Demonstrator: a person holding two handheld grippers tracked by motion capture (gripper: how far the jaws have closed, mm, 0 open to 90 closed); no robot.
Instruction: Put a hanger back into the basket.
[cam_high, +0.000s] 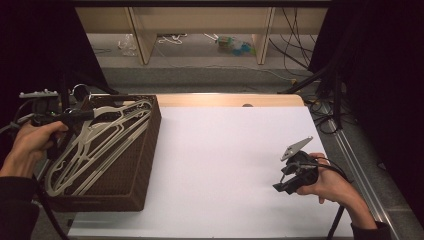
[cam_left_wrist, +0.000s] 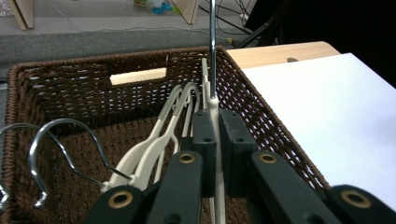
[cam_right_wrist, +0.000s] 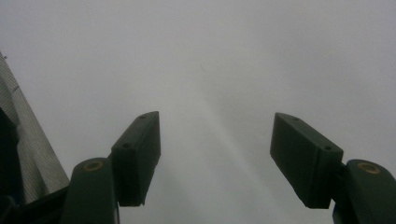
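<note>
A brown wicker basket (cam_high: 150, 150) at the table's left holds several cream plastic hangers (cam_high: 100, 145) with metal hooks. My left gripper (cam_high: 89, 115) is over the basket's far left part, held by a hand. In the left gripper view it (cam_left_wrist: 215, 119) is shut on the neck of one cream hanger (cam_left_wrist: 213, 101), whose steel hook rod (cam_left_wrist: 213, 46) rises straight up. Other hangers (cam_left_wrist: 156, 142) lie below in the basket (cam_left_wrist: 70, 79). My right gripper (cam_high: 280, 181) rests low over the white tabletop (cam_high: 225, 160) at the right. Its jaws (cam_right_wrist: 215, 154) stand open with nothing between them.
Loose metal hooks (cam_left_wrist: 44, 144) curl at the basket's left side. A bare wooden strip (cam_high: 225, 100) edges the table's far side. Cables (cam_high: 320, 110) and a metal rail (cam_high: 360, 165) run off the right edge. Shelf legs (cam_high: 142, 40) stand on the floor beyond.
</note>
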